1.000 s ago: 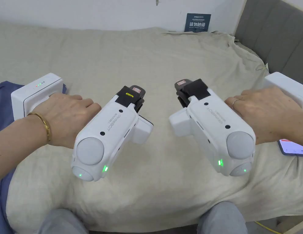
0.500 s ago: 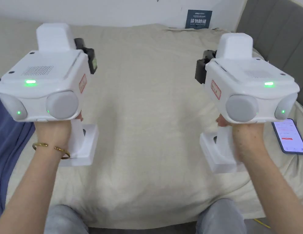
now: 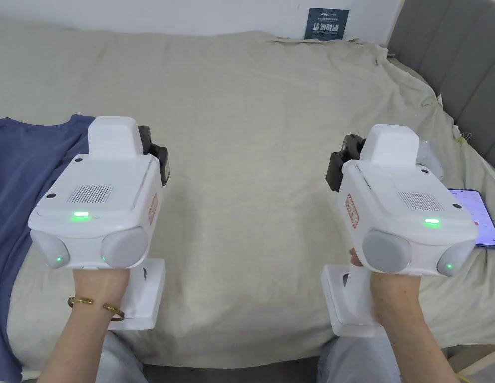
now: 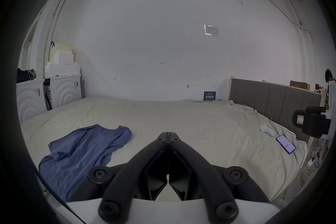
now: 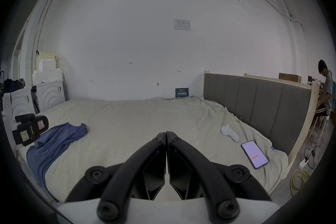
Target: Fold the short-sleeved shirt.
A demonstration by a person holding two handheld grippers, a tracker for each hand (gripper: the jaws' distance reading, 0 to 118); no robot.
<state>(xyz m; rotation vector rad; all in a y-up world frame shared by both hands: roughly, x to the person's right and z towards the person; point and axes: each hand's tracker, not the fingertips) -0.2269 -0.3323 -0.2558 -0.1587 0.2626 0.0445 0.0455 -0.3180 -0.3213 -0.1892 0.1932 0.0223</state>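
From the head view, I held both tools upright over a wide bed (image 3: 251,124) covered in a pale beige sheet. My left gripper (image 4: 168,134) sat at the lower left of the frame and my right gripper (image 5: 166,133) at the lower right, well apart, each with a small green light glowing on its white body. In the left gripper view its two black jaws met tip to tip, clenched on nothing, with bare sheet beyond them. The right gripper view showed the same — jaws pressed together, empty.

The blue shirt (image 3: 22,164) lay crumpled along the left edge of the head view, spread on the sheet and partly draped over the near side of the bed. It was untouched by either tool. In the left gripper view it filled the lower left, rumpled, with one end bunched toward the middle of the bed.

At the right edge of the head view a phone (image 3: 474,215) lay face up with its screen lit — just behind the right tool. In the right gripper view a small white object (image 5: 229,132) rested near it. A grey padded headboard (image 3: 455,65) rose in the upper right corner, and a dark sign (image 3: 326,23) leaned against the white wall at the top.
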